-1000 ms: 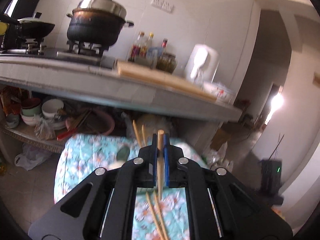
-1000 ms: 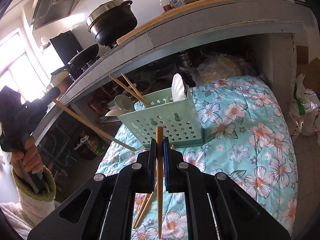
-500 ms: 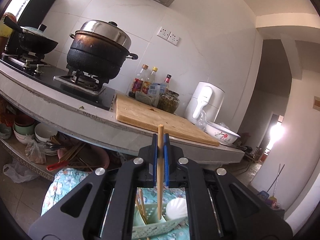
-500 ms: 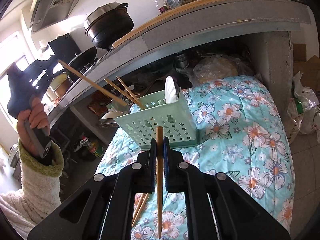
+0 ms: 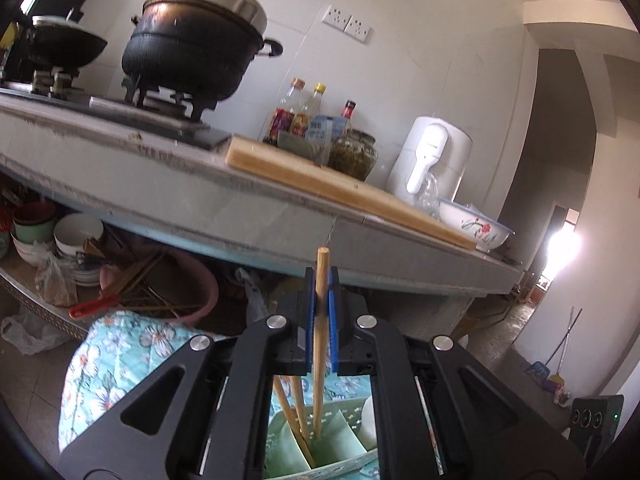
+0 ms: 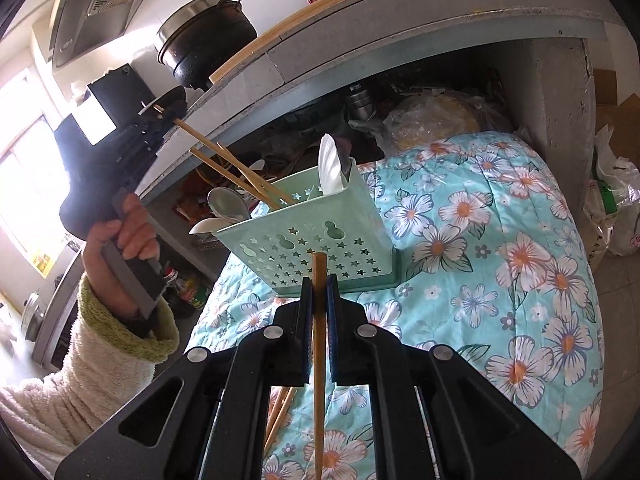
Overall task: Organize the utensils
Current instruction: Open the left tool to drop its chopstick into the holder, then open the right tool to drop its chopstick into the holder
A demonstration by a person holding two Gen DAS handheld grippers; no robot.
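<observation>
A mint green utensil holder (image 6: 320,236) with star holes stands on a floral cloth (image 6: 500,240). It holds a white spoon (image 6: 330,168), other spoons (image 6: 224,204) and two chopsticks (image 6: 236,172). My left gripper (image 5: 321,300) is shut on a wooden chopstick (image 5: 320,340) whose lower tip is inside the holder (image 5: 336,436), beside the chopsticks there (image 5: 290,412). It also shows in the right wrist view (image 6: 160,114). My right gripper (image 6: 319,300) is shut on another chopstick (image 6: 319,360), in front of the holder. More chopsticks (image 6: 278,408) lie on the cloth below it.
A concrete counter (image 5: 200,204) overhangs the cloth, bearing a black pot (image 5: 192,48), cutting board (image 5: 340,192), bottles (image 5: 312,120), white kettle (image 5: 432,160) and bowl (image 5: 476,224). Bowls (image 5: 48,232) and a pink basin (image 5: 180,284) sit under it.
My left gripper has tilted down and lowered its chopstick's tip into the holder. My right gripper has held nearly still with its chopstick.
</observation>
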